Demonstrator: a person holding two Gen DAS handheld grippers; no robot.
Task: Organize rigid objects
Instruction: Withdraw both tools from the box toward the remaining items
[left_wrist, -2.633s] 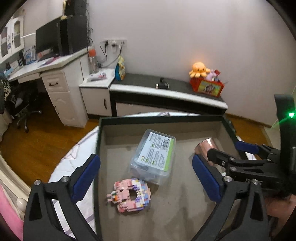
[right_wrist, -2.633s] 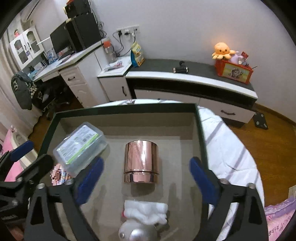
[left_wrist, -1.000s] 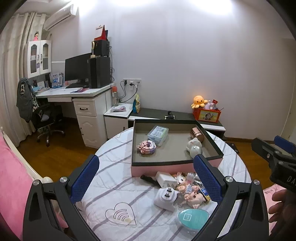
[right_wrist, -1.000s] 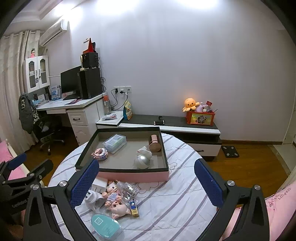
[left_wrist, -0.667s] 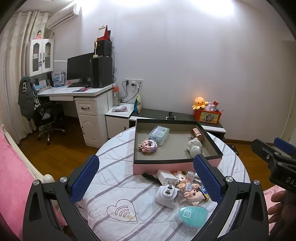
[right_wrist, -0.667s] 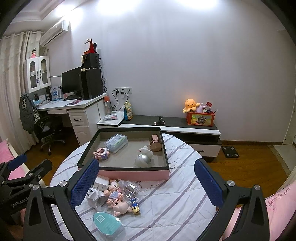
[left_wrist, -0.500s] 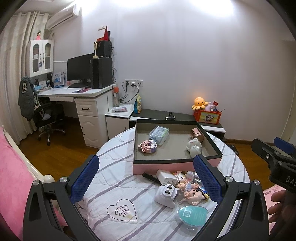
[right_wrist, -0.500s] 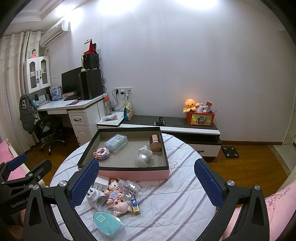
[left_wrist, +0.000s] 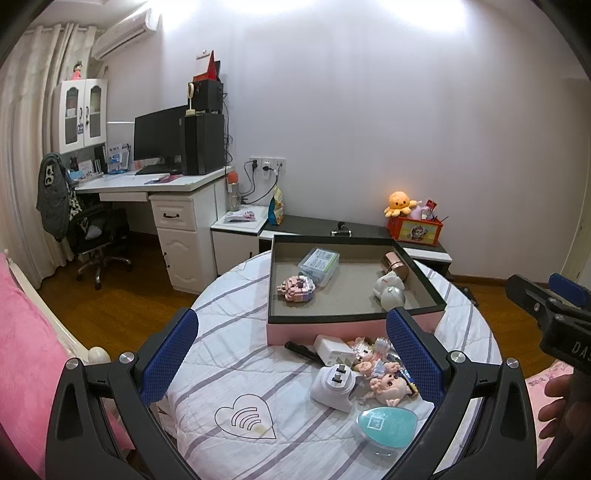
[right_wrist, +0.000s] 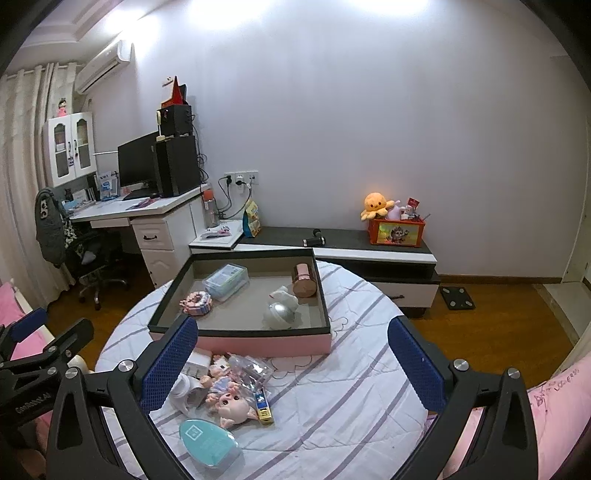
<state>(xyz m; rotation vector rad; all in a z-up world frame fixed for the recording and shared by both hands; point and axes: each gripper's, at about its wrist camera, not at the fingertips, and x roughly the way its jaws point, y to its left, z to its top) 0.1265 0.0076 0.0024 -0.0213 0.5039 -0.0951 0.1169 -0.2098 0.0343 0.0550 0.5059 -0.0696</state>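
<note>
Left wrist view, left to right. The left gripper fills the lower frame with its blue-padded jaws spread wide and nothing between them. At centre frame, the round table carries a striped cloth. The tray, pink-sided with a dark rim, sits at centre. Inside it, from left: a pink block figure, a clear plastic box behind it, a white and silver figure, and a copper can at the tray's upper right corner.

Below the tray, on the cloth, lies a loose cluster: a black pen, a white charger, a white plug adapter, a pink doll, and a teal oval case toward lower right.

Right wrist view, left to right. The same cluster lies at lower left, just below the tray's pink wall, with the teal case nearest the bottom edge. The right gripper also has its jaws spread wide and holds nothing. Both grippers hang well apart from the tray and the cluster.
</note>
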